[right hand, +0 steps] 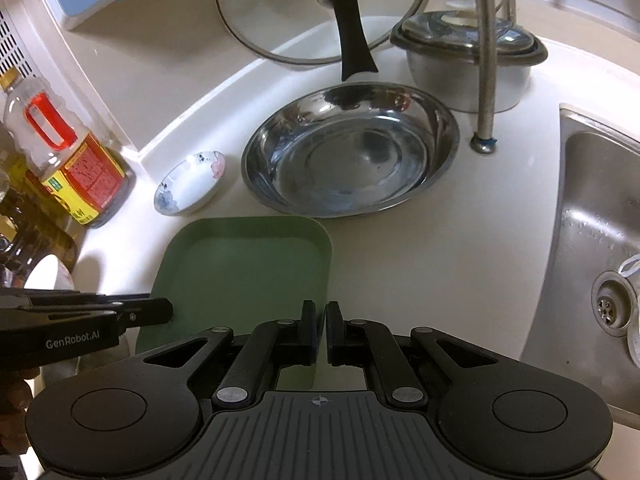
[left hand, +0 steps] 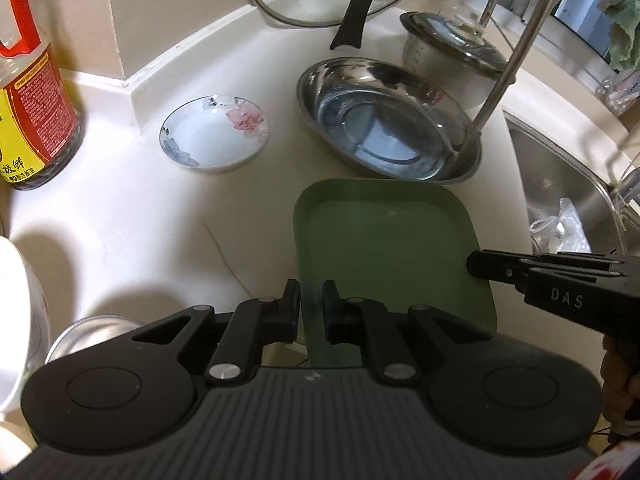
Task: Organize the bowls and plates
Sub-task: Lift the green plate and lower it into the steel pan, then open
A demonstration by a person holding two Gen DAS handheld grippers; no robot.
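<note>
The left claw (left hand: 311, 306) points forward with its jaws nearly closed, a narrow gap between the pads. The right claw (right hand: 321, 330) is level beside it, jaws almost together as well. Each one's fingers reach sideways into the other's view, tips close.

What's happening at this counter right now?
A person holds two handheld grippers over a square green plastic plate on the pale countertop. The left gripper is nearly closed on the plate's near left edge; the right gripper sits almost shut at its right edge, grip unclear. Behind the plate, untouched, are a round stainless steel basin and a small white floral saucer.
</note>
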